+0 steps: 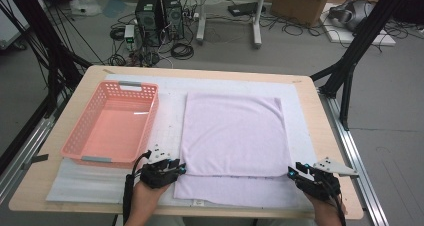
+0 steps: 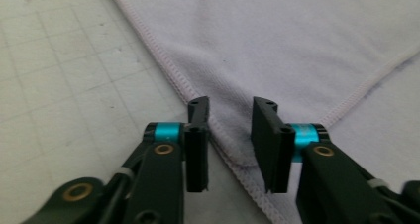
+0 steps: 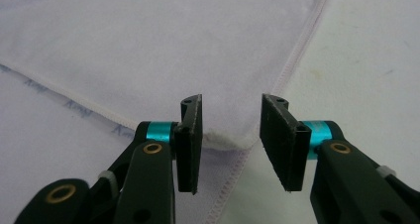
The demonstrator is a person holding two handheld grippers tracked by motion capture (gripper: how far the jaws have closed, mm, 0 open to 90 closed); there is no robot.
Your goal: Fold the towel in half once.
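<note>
A lilac towel lies flat on the white mat, its top layer folded back so a strip of the lower layer shows at the near edge. My left gripper is open at the folded layer's near left corner, which sits between its jaws. At the near right corner my right gripper is open too, jaws either side of that corner. Neither holds cloth.
A pink plastic basket stands on the left of the mat, next to the towel, with nothing in it. The white mat covers most of the wooden table. Black frame legs and cables stand beyond the table's far edge.
</note>
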